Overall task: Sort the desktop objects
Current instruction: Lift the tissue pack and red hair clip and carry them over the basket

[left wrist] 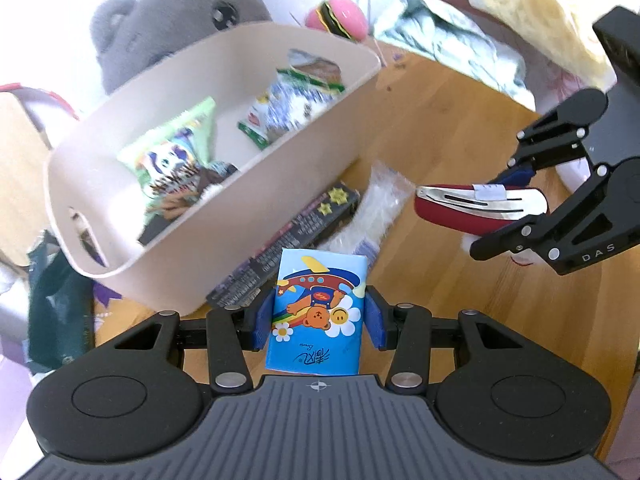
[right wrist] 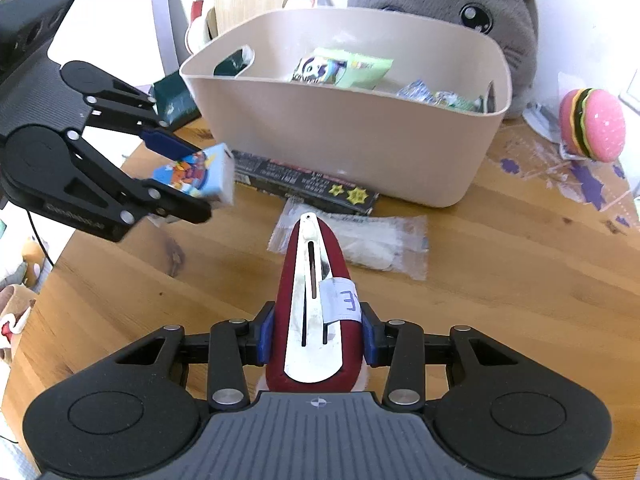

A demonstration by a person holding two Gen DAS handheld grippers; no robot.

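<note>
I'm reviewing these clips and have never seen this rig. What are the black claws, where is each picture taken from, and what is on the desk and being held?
The black claws are two hand-held grippers; a person carries one in each hand. Each picture comes from a fisheye camera on one gripper, looking along its fingers.

In the left wrist view, the left gripper clamps a blue tissue pack with a cartoon bear.

In the right wrist view, the right gripper clamps a dark red hair clip with a metal snap.

On the wooden desk stand a beige bin holding snack packets, with a black box and a clear plastic packet in front of it. A grey plush cat sits behind.
</note>
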